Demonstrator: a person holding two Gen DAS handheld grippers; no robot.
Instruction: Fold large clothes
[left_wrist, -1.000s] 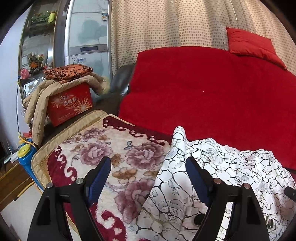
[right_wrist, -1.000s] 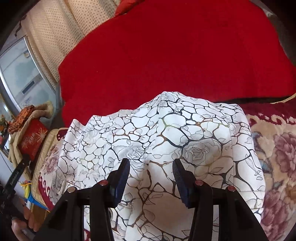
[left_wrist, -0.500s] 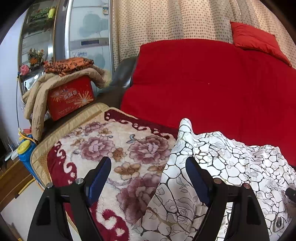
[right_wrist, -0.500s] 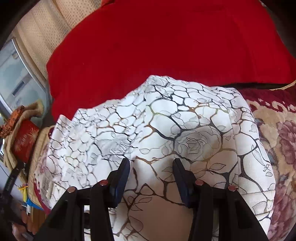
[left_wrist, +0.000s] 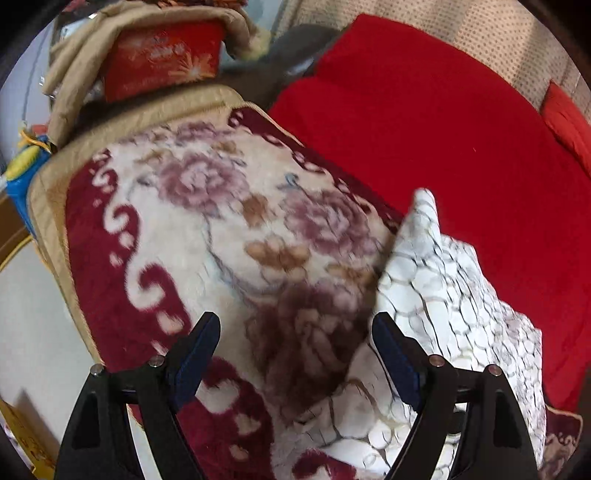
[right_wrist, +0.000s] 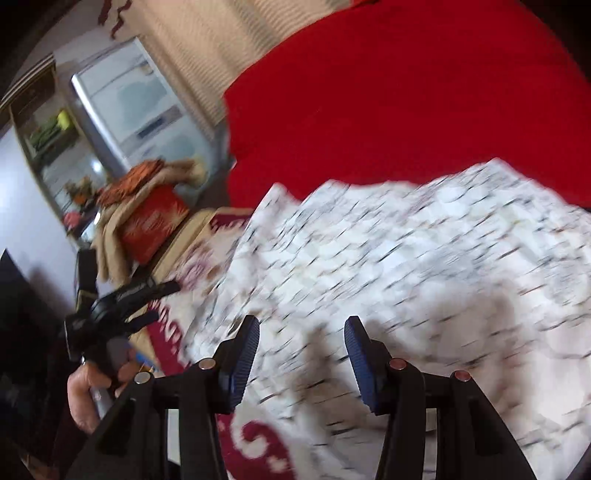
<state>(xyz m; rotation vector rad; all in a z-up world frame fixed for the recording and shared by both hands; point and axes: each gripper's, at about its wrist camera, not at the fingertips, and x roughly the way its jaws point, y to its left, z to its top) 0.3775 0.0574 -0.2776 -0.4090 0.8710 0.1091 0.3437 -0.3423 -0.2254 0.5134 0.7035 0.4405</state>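
Note:
A white garment (left_wrist: 454, 295) printed with dark crackle lines lies bunched on a floral blanket (left_wrist: 207, 236), against a red sofa cover (left_wrist: 461, 122). In the left wrist view my left gripper (left_wrist: 295, 343) stands wide open over the blanket, just left of the garment's edge, with nothing between its fingers. In the right wrist view the same garment (right_wrist: 424, 258) fills the middle, blurred. My right gripper (right_wrist: 301, 350) hovers over it, jaws apart, pads not pressing cloth. The left gripper (right_wrist: 147, 299), held by a hand (right_wrist: 92, 391), shows at that view's left edge.
A red box (left_wrist: 162, 62) draped with a beige coat (left_wrist: 70, 70) stands at the sofa's left end. A blue and yellow bottle (left_wrist: 22, 173) sits beside the blanket's edge. Behind are a dotted curtain (right_wrist: 207, 51) and a glass cabinet (right_wrist: 136, 99).
Both grippers swung left and the left one tipped downward, now over the blanket beside the garment. The right view now takes in the cabinet, the box and the left gripper. Jaw gaps look unchanged.

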